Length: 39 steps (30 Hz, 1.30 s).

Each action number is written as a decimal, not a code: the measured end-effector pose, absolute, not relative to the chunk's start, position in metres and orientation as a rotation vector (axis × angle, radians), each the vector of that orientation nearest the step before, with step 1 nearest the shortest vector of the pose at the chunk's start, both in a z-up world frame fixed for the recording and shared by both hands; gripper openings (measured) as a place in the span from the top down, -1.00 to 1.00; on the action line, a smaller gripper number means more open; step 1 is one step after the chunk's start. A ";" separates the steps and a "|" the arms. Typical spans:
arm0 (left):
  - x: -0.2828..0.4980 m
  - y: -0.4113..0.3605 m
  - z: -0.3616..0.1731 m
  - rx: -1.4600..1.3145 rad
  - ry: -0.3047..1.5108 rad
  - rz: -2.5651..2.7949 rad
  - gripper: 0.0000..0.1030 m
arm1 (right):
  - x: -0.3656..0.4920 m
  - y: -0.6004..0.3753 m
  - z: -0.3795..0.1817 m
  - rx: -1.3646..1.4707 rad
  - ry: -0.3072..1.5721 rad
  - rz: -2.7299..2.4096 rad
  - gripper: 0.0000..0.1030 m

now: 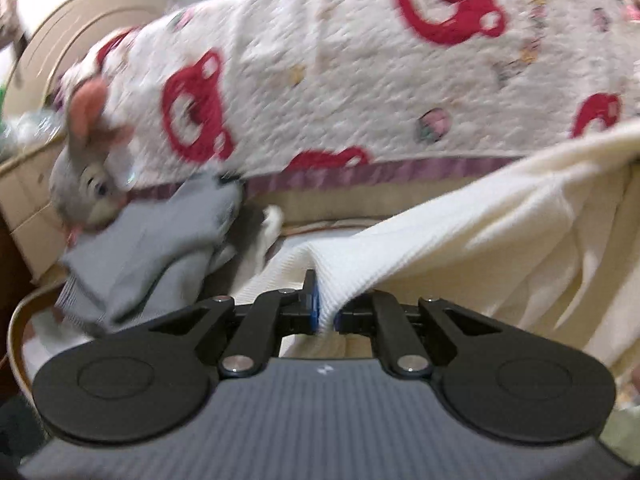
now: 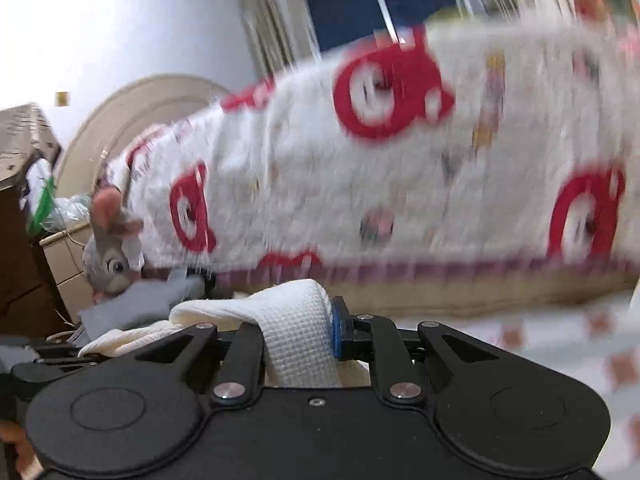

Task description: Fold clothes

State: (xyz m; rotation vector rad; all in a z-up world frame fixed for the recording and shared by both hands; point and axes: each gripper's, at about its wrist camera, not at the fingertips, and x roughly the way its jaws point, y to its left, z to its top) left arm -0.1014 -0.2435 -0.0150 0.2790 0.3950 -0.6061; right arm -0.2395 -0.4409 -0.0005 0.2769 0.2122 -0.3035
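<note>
A cream-white, waffle-knit garment (image 1: 500, 232) is pinched by the left gripper (image 1: 326, 314), whose jaws are drawn almost together on a ridge of the fabric so that only the thickness of the cloth parts the blue pads. From that pinch the cloth is seen rising to the right in a taut band, with looser folds hanging beneath it. The same cream-white garment (image 2: 296, 320) is held by the right gripper (image 2: 298, 336); a thick bunch of the weave is clamped between its jaws, the right blue pad (image 2: 335, 334) being pressed against the cloth while the left finger is hidden under the fabric, which is draped over it and trails off to the left. Behind the garment, in both views, a white quilted blanket printed with red bear heads and edged in purple (image 1: 340, 80) is spread over a bed, much blurred. A grey plush rabbit with pink ears (image 1: 86, 160) is seen lying at the left end of the blanket, and a crumpled grey cloth (image 1: 152, 248) is lying just below and against it. A rounded beige headboard (image 2: 132, 120) is visible behind the plush toy, and a dark window with pale curtains (image 2: 344, 4) is seen above the bed in the right wrist view.
</note>
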 end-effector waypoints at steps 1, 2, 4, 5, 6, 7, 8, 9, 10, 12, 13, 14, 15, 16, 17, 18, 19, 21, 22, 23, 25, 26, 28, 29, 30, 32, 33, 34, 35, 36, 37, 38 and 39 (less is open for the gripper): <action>-0.108 -0.249 -0.009 0.263 0.388 -0.640 0.87 | -0.249 -0.449 0.008 0.282 0.197 -0.298 0.70; -0.114 -0.254 -0.004 0.247 0.380 -0.673 0.87 | -0.258 -0.458 0.017 0.287 0.181 -0.293 0.70; -0.130 -0.263 0.008 0.220 0.359 -0.736 0.88 | -0.277 -0.475 0.034 0.297 0.150 -0.283 0.70; -0.138 -0.267 0.014 0.207 0.348 -0.768 0.89 | -0.288 -0.488 0.043 0.343 0.144 -0.259 0.70; -0.146 -0.272 0.020 0.193 0.338 -0.799 0.90 | -0.297 -0.497 0.052 0.368 0.133 -0.249 0.69; -0.152 -0.274 0.025 0.175 0.332 -0.827 0.90 | -0.304 -0.500 0.065 0.342 0.128 -0.248 0.69; -0.157 -0.277 0.029 0.156 0.327 -0.854 0.91 | -0.311 -0.502 0.077 0.311 0.124 -0.246 0.69; -0.154 -0.277 0.026 0.151 0.338 -0.849 0.91 | -0.315 -0.500 0.089 0.280 0.119 -0.235 0.69; -0.148 -0.278 0.020 0.149 0.353 -0.837 0.91 | -0.319 -0.497 0.100 0.250 0.113 -0.223 0.69; -0.136 -0.279 0.010 0.147 0.384 -0.812 0.91 | -0.327 -0.492 0.123 0.190 0.103 -0.198 0.69; -0.131 -0.279 0.005 0.145 0.399 -0.800 0.91 | -0.318 -0.494 0.123 0.179 0.123 -0.202 0.69; -0.125 -0.279 -0.001 0.144 0.414 -0.788 0.91 | -0.308 -0.497 0.121 0.171 0.146 -0.207 0.68; -0.119 -0.280 -0.006 0.143 0.430 -0.775 0.91 | -0.298 -0.500 0.119 0.162 0.169 -0.212 0.67; -0.113 -0.280 -0.011 0.141 0.445 -0.763 0.91 | -0.288 -0.504 0.117 0.154 0.192 -0.217 0.66; -0.108 -0.281 -0.016 0.140 0.460 -0.750 0.91 | -0.277 -0.507 0.115 0.145 0.215 -0.222 0.65; -0.102 -0.281 -0.021 0.138 0.475 -0.738 0.91 | -0.267 -0.510 0.113 0.137 0.238 -0.227 0.65; -0.096 -0.281 -0.027 0.137 0.490 -0.725 0.91 | -0.257 -0.513 0.112 0.128 0.261 -0.232 0.65; -0.084 -0.282 -0.037 0.134 0.520 -0.700 0.90 | -0.220 -0.524 0.079 0.178 0.359 -0.234 0.51; -0.079 -0.283 -0.042 0.133 0.535 -0.687 0.90 | -0.201 -0.529 0.062 0.204 0.409 -0.235 0.49; -0.073 -0.283 -0.048 0.131 0.550 -0.674 0.89 | -0.182 -0.535 0.045 0.230 0.459 -0.236 0.38; -0.043 -0.275 -0.072 0.128 0.660 -0.641 0.86 | -0.144 -0.546 0.011 0.283 0.560 -0.237 0.09; -0.031 -0.269 -0.081 0.104 0.702 -0.626 0.86 | -0.125 -0.551 -0.006 0.309 0.610 -0.237 0.08; -0.019 -0.252 -0.097 0.017 0.778 -0.630 0.86 | -0.122 -0.546 -0.032 0.374 0.633 -0.244 0.08; -0.016 -0.245 -0.103 -0.015 0.814 -0.640 0.85 | -0.128 -0.540 -0.042 0.399 0.624 -0.229 0.08; -0.016 -0.240 -0.106 -0.032 0.833 -0.645 0.84 | -0.134 -0.535 -0.050 0.417 0.623 -0.218 0.08; -0.020 -0.236 -0.108 -0.040 0.847 -0.680 0.62 | -0.149 -0.528 -0.068 0.438 0.636 -0.221 0.08; -0.020 -0.237 -0.109 -0.045 0.853 -0.701 0.50 | -0.155 -0.524 -0.075 0.451 0.651 -0.211 0.08; -0.020 -0.239 -0.110 -0.050 0.858 -0.723 0.25 | -0.161 -0.521 -0.081 0.463 0.666 -0.200 0.07; -0.020 -0.241 -0.111 -0.055 0.864 -0.745 0.18 | -0.167 -0.517 -0.088 0.481 0.690 -0.169 0.05; -0.019 -0.243 -0.113 -0.072 0.880 -0.759 0.18 | -0.172 -0.515 -0.092 0.490 0.706 -0.148 -0.03; -0.018 -0.243 -0.116 -0.099 0.905 -0.772 0.16 | -0.174 -0.513 -0.096 0.493 0.714 -0.141 -0.07; -0.017 -0.243 -0.119 -0.136 0.936 -0.790 0.11 | -0.175 -0.512 -0.099 0.496 0.721 -0.135 -0.12; -0.017 -0.243 -0.121 -0.167 0.962 -0.804 0.09 | -0.177 -0.510 -0.103 0.499 0.728 -0.130 -0.13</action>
